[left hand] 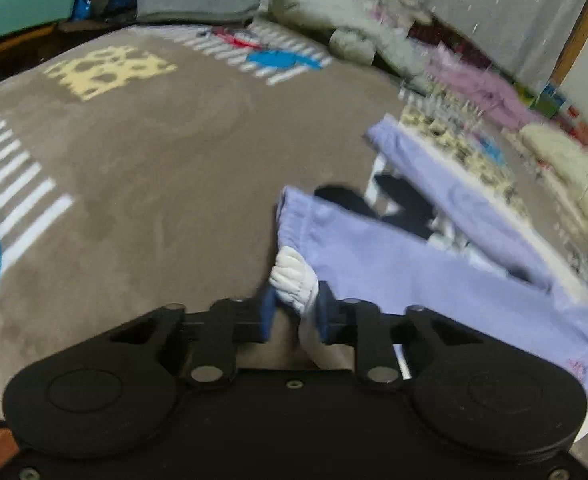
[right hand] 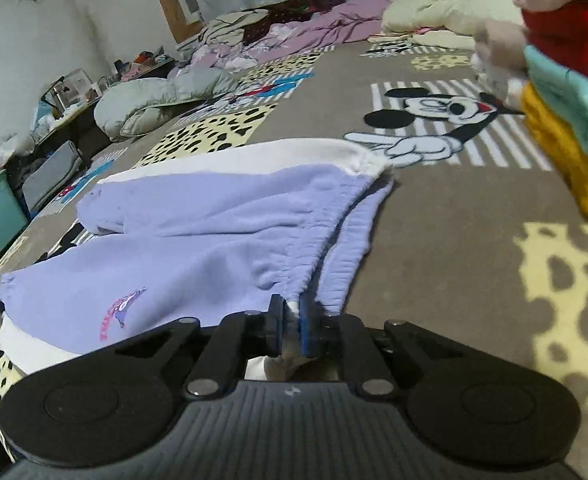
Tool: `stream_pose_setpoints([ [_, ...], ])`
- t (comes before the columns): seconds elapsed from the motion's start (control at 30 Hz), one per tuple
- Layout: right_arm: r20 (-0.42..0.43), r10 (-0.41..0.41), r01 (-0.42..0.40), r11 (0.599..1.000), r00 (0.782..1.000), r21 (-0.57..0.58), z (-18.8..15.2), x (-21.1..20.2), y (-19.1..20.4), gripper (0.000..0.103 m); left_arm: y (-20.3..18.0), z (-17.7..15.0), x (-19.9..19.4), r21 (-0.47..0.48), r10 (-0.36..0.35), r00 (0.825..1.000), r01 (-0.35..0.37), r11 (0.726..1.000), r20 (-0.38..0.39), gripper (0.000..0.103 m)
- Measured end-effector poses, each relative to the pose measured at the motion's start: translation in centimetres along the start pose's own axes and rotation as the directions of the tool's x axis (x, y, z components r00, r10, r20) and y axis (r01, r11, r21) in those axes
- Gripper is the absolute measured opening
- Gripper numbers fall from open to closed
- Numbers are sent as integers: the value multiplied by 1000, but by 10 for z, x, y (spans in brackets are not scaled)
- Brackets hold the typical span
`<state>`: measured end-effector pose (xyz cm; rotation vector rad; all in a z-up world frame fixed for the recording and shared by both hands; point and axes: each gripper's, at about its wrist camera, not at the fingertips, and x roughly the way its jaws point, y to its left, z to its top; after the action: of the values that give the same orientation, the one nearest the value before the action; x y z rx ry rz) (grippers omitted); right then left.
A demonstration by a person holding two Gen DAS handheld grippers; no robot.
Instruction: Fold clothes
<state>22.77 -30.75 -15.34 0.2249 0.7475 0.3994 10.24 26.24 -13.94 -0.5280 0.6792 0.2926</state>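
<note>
My left gripper (left hand: 294, 312) fingers pinch the white ribbed cuff (left hand: 294, 276) of the lavender fleece sweatshirt (right hand: 198, 240); my right gripper (right hand: 290, 320) fingers clamp its hem, garment spread ahead across the brown patterned blanket (right hand: 434, 240).

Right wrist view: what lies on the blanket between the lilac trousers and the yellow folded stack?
Only bare brown blanket between the lilac trousers and the yellow folded stack, shown in the right wrist view.

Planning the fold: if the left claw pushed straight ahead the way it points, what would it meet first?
The left claw is already shut on the white cuff of the lilac trousers. Straight ahead it would probably push into the trousers' purple waistband, then bare brown blanket; depth is uncertain.
</note>
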Motion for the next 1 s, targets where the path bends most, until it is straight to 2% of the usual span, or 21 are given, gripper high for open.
stream_pose_setpoints([
  [0.03,3,-12,12,1000,1000,2,2,-5,-4,10,3,3,-3,-17,-11,1000,11,1000,13,16],
  [0.13,-32,-53,52,998,998,-41,3,-10,-12,10,6,0,8,8,20,997,-20,1000,-68,20],
  [0.17,-47,-67,63,995,997,-80,1,-9,-10,11,6,-1,5,25,20,998,-18,1000,-66,30],
  [0.2,-53,-80,74,992,995,-106,-1,-9,-7,12,5,-1,-1,42,36,998,-34,999,-52,46],
  [0.23,-53,-92,86,990,994,-111,0,-10,-5,23,3,0,-8,58,55,998,-53,997,-36,51],
  [0.3,-24,-114,111,989,993,-101,6,-19,0,40,-4,-1,-26,107,88,995,-93,990,49,52],
  [0.33,4,-131,130,986,991,-104,9,-25,4,43,-9,-2,-32,131,79,993,-90,987,83,52],
  [0.4,84,-147,159,974,986,-159,11,-37,22,43,-20,-3,-39,172,39,991,-61,983,130,51],
  [0.5,131,-55,91,954,990,-284,8,-35,64,43,-44,-13,-28,254,-16,994,-11,967,105,51],
  [0.57,83,27,5,929,996,-371,-1,-19,97,41,-56,-28,-10,349,2,1000,1,937,-9,51],
  [0.6,28,44,-29,913,999,-407,-11,-8,111,41,-60,-39,2,429,44,993,7,903,-109,51],
  [0.63,-31,56,-64,895,998,-441,-21,4,124,41,-64,-53,-3,529,54,996,-12,848,-64,53],
  [0.67,-120,45,-98,870,992,-484,-35,15,134,41,-67,-60,-10,584,63,998,-37,811,-23,54],
  [0.7,-175,13,-109,826,985,-553,-53,21,144,40,-66,-64,-19,608,58,998,-48,793,2,54],
  [0.73,-102,-2,-64,767,995,-638,-72,11,152,41,-64,-65,-25,603,41,999,-43,796,18,54],
  [0.77,-91,-3,-60,731,996,-679,-82,3,156,41,-65,-64,-29,586,16,999,-29,810,28,54],
  [0.8,-109,0,-75,725,994,-685,-85,-3,156,41,-66,-64,-32,567,-10,999,-13,824,37,54],
  [0.9,-58,59,-82,771,997,-631,-75,-18,154,41,-74,-64,-31,528,-62,997,26,849,51,54],
  [0.93,-27,75,-76,785,997,-614,-70,-20,154,41,-78,-65,-27,517,-70,997,41,855,36,54],
  [0.97,4,84,-65,802,996,-593,-65,-20,154,43,-83,-66,-23,507,-77,997,56,860,21,59],
  [1.0,32,82,-50,826,996,-562,-62,-19,154,44,-85,-69,-12,519,-46,998,55,853,-30,61],
])
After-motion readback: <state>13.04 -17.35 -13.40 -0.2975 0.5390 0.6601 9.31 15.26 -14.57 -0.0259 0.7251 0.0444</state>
